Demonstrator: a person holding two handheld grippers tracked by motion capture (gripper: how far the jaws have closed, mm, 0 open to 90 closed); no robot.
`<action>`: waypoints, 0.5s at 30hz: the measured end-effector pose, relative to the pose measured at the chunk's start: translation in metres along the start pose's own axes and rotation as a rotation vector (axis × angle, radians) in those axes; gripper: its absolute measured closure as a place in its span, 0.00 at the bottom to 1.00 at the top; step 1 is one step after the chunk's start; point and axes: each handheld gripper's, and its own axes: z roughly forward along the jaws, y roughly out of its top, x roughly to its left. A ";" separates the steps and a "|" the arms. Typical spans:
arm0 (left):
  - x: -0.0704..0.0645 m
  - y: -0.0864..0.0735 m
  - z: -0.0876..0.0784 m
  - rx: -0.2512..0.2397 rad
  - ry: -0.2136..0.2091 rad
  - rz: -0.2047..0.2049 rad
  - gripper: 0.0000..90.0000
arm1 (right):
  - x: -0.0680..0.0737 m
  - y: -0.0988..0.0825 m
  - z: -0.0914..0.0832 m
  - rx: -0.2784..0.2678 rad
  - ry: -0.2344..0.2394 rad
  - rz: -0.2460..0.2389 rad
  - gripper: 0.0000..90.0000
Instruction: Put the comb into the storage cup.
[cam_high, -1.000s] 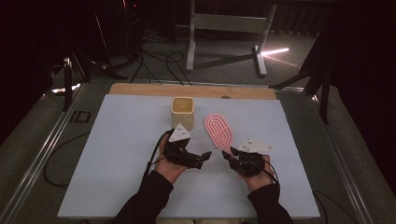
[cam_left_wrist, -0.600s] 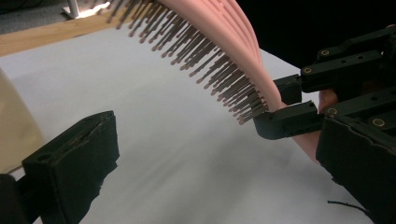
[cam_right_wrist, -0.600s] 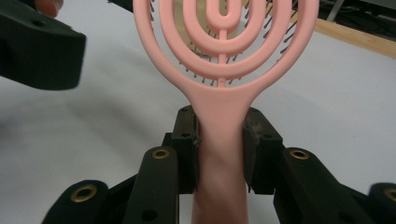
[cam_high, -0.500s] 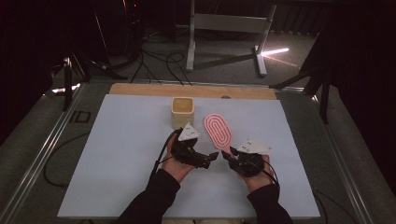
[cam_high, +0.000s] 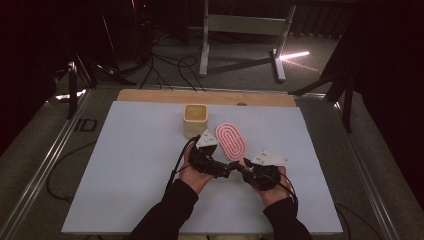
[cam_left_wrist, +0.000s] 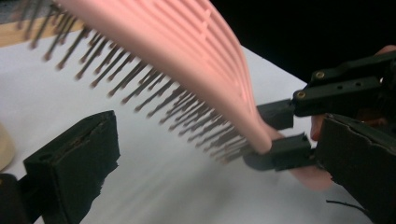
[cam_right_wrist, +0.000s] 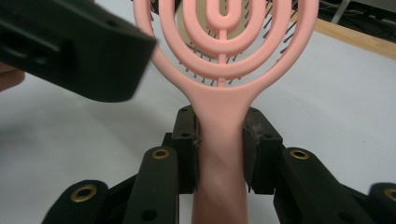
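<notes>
White sheet (cam_high: 125, 165) covers the table; right hand-held gripper (cam_right_wrist: 219, 140) clamps the pink brush (cam_right_wrist: 224, 56), left hand-held gripper (cam_left_wrist: 205, 154) released.

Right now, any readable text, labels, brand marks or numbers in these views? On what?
None readable.
Pink hairbrush: no brand or lettering shows on its handle or open back.
Beige cup: plain, no label.
Grey plates on the left gripper and right gripper: small dark marks, too small to read.
White table mat: blank.
</notes>
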 end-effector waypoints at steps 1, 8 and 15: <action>0.000 0.000 0.000 0.000 0.000 0.000 0.02 | 0.000 0.000 0.000 0.000 0.000 0.000 0.77; -0.002 0.003 0.004 -0.007 -0.002 -0.036 0.10 | 0.004 0.000 0.002 0.005 0.006 -0.007 0.77; -0.006 0.002 0.007 -0.033 0.047 -0.060 0.29 | 0.006 0.000 0.003 -0.005 0.004 -0.011 0.77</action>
